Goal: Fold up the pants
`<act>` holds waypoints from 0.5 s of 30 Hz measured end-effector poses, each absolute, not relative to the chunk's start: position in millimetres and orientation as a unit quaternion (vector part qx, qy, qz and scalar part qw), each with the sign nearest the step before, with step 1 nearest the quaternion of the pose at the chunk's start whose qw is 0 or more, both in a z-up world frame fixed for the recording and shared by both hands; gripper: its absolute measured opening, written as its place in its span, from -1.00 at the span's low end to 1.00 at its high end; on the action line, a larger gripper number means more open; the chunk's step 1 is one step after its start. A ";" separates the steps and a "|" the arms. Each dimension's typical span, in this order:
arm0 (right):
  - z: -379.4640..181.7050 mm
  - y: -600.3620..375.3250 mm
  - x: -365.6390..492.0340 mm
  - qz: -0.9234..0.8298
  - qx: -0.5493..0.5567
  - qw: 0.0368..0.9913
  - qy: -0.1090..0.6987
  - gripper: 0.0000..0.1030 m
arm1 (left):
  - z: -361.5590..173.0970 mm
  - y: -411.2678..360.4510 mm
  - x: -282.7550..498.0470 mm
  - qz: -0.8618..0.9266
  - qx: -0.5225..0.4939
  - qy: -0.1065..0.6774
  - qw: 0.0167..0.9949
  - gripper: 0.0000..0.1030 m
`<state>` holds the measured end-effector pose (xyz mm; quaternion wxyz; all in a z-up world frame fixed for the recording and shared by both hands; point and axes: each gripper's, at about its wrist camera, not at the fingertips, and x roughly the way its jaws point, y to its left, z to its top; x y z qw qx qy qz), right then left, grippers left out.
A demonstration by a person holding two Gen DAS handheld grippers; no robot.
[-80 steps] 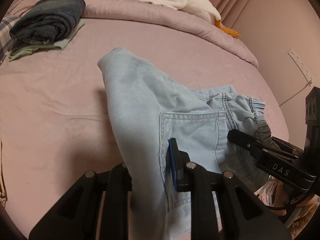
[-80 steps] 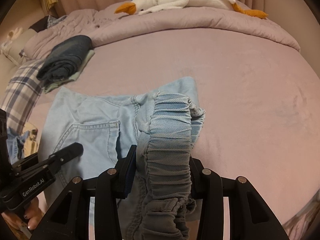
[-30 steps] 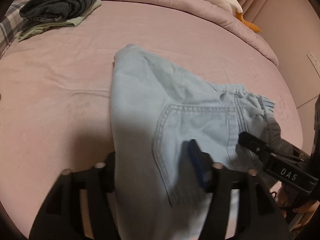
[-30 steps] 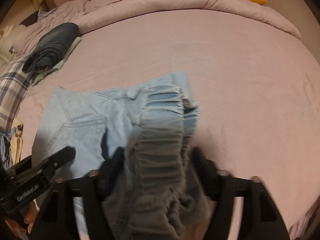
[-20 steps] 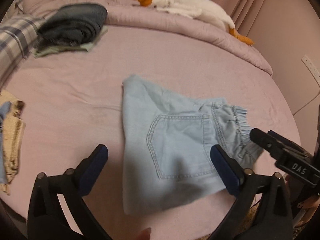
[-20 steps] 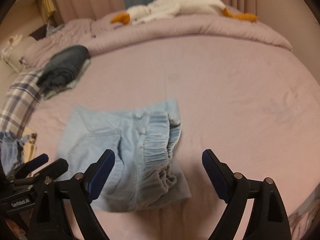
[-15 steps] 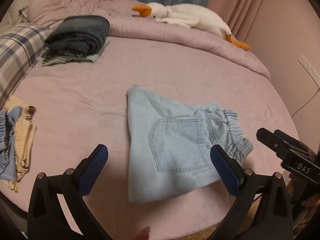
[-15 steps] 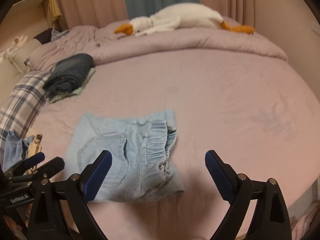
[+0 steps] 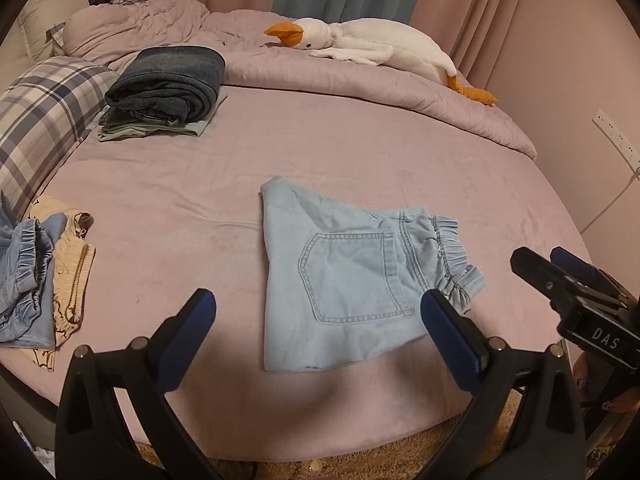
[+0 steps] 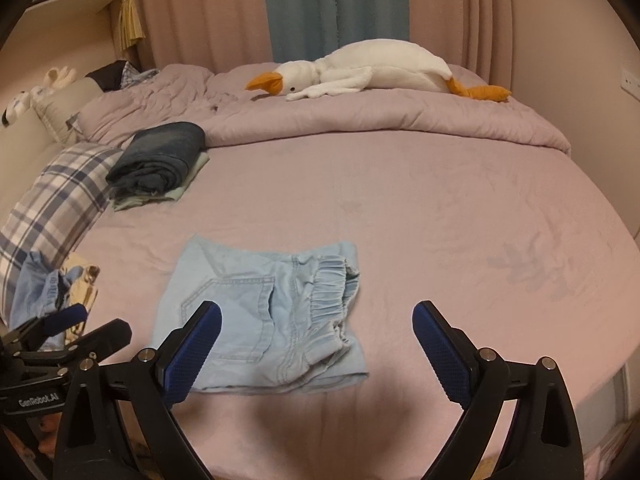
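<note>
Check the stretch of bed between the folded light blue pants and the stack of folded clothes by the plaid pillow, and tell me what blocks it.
Nothing visible does. Between the light blue pants and the stack of folded clothes there is only bare pink sheet. The loose clothes lie off to the left edge, outside that path.

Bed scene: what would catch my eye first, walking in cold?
Probably the big white plush goose with its orange beak, stretched along the bunched quilt at the far side of the pink bed. Next, the light blue denim pants, folded small, lying near the front edge between two wide-open black grippers with blue pads. A dark folded stack sits far left by a plaid pillow.
</note>
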<state>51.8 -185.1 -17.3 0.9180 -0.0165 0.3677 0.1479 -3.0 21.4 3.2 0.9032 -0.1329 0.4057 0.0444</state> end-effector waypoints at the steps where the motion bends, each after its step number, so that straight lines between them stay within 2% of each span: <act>1: -17.0 -184.3 50.7 0.147 -0.018 0.918 0.368 0.86 | 4.0 21.4 -4.1 0.044 -0.134 0.405 0.904 0.99; 15: -17.2 -180.4 44.8 0.143 -0.025 0.917 0.371 0.86 | 7.8 19.0 -11.6 0.041 -0.135 0.402 0.904 0.99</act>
